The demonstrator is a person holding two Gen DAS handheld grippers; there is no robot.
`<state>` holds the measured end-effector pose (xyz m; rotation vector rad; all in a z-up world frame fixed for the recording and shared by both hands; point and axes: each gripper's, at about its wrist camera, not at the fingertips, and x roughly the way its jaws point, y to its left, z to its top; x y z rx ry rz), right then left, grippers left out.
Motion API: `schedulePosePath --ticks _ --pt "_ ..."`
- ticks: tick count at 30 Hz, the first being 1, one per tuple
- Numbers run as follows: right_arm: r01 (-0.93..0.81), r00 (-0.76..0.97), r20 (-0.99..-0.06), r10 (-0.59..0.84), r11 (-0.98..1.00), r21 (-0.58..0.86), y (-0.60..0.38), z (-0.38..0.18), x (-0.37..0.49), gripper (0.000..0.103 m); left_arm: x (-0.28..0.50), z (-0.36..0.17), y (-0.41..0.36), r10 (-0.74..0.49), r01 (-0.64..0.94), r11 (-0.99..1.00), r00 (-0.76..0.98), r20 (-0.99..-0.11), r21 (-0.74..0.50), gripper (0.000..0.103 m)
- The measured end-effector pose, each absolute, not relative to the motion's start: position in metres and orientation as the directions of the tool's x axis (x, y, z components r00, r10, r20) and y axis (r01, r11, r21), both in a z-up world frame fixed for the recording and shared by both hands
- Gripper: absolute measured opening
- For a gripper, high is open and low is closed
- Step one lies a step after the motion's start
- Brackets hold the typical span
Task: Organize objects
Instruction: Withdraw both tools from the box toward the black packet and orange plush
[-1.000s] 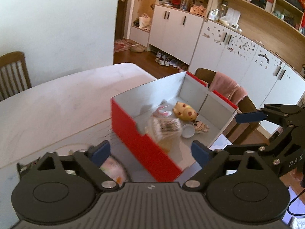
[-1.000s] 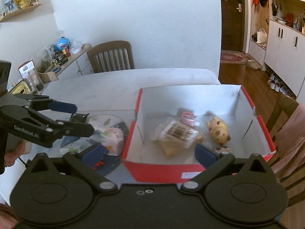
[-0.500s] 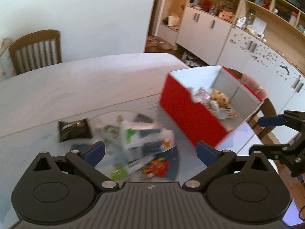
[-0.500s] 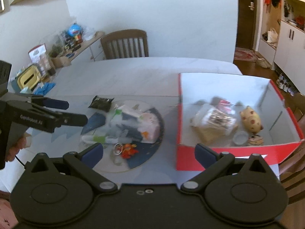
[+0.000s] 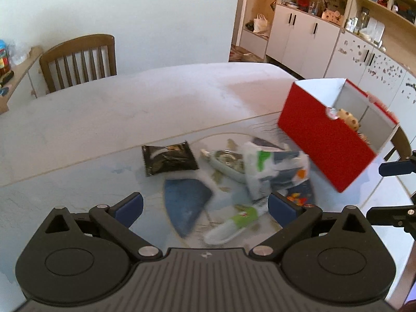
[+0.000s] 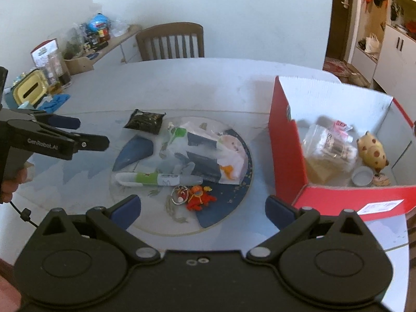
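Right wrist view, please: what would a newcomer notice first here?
The bright red box at the right of the table, open-topped, with a spotted yellow toy inside. Left of it lies a heap of packets on a round mat, with a black sachet at its far edge.

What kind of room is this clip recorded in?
Most likely a home dining area opening onto an entryway: a wooden chair at a large table, white cabinets, and a door.
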<state>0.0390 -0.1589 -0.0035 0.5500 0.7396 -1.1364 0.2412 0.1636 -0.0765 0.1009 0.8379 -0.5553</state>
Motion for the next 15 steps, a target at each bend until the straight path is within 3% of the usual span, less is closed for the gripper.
schedulePosePath --ticks 15 --pt "0.958 0.143 -0.812 -0.565 0.286 -0.030 -0.184 -0.057 0.057 0.091 0.305 -0.126 0.152 -0.384 0.491 0.867 0.549 -0.742 -0.086 0.102"
